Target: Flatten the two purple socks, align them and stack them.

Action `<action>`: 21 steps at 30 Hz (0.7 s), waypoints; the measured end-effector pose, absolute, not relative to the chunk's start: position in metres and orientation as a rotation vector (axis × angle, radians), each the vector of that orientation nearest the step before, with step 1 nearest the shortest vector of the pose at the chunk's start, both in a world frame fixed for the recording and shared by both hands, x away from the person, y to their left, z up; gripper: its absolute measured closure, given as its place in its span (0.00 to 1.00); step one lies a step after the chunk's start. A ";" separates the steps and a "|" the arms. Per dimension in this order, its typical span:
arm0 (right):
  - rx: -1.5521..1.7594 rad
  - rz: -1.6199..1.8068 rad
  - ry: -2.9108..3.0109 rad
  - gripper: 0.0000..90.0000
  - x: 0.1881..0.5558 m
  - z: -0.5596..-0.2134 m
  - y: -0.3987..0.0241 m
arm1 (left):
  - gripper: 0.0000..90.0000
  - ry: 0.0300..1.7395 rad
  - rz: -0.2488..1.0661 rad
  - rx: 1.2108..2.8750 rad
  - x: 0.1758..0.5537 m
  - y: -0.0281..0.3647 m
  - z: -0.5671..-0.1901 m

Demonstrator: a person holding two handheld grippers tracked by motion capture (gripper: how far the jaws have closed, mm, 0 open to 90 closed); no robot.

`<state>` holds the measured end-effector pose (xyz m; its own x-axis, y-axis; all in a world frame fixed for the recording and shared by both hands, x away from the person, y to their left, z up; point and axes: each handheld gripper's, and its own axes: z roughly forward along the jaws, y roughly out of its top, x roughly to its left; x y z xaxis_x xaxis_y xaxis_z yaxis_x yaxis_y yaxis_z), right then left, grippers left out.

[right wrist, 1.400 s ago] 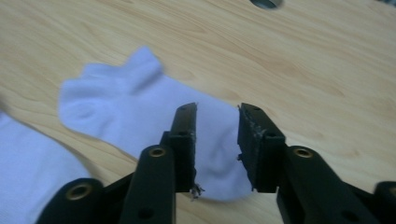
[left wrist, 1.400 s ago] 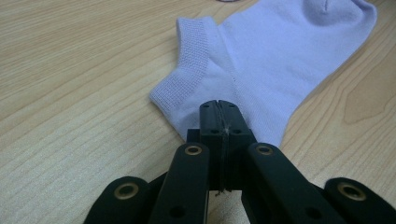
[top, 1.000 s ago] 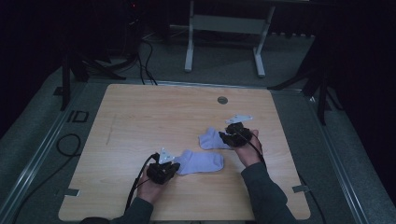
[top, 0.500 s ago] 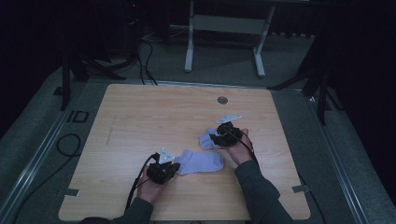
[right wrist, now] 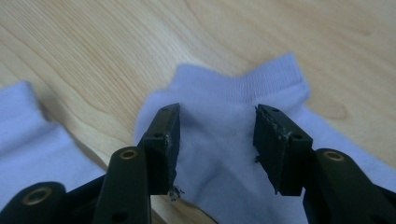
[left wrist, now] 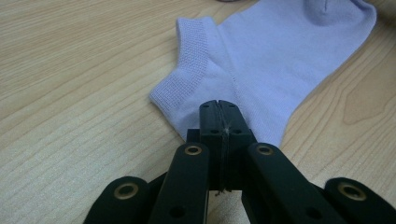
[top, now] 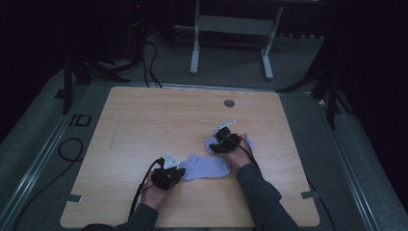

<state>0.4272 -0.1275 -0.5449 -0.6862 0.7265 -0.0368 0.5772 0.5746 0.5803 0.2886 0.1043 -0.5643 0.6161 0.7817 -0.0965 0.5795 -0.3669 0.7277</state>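
Left tongs [left wrist: 218, 116] pinched tight on near sock [top: 208, 167] heel edge, sock flat on worktop [top: 144, 120]. Thin, limp knit; ribbed cuff best hold. Farther right: right tongs [right wrist: 216, 140] spread, straddling second sock [right wrist: 243, 154], not gripping.

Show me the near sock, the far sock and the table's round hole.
near sock [top: 208, 167], high view, on its flat middle
far sock [right wrist: 219, 154], right gripper view, on the fabric between the open jaws
hole [top: 229, 103], high view, on its centre
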 end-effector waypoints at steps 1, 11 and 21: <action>1.092 0.801 2.534 0.56 0.428 -0.545 -0.128 | 0.99 1.067 0.343 2.086 0.289 0.104 -0.564; 1.141 0.794 2.539 0.77 0.431 -0.544 -0.128 | 0.99 1.067 0.346 2.087 0.288 0.104 -0.564; 1.266 0.906 2.514 0.94 0.435 -0.545 -0.138 | 0.99 1.067 0.342 2.086 0.289 0.104 -0.564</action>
<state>0.4353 -0.1383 -0.5448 -0.6196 0.7780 0.1036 0.6653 0.4506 0.5952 0.2885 0.1042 -0.5643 0.6157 0.7820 -0.0968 0.5801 -0.3667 0.7273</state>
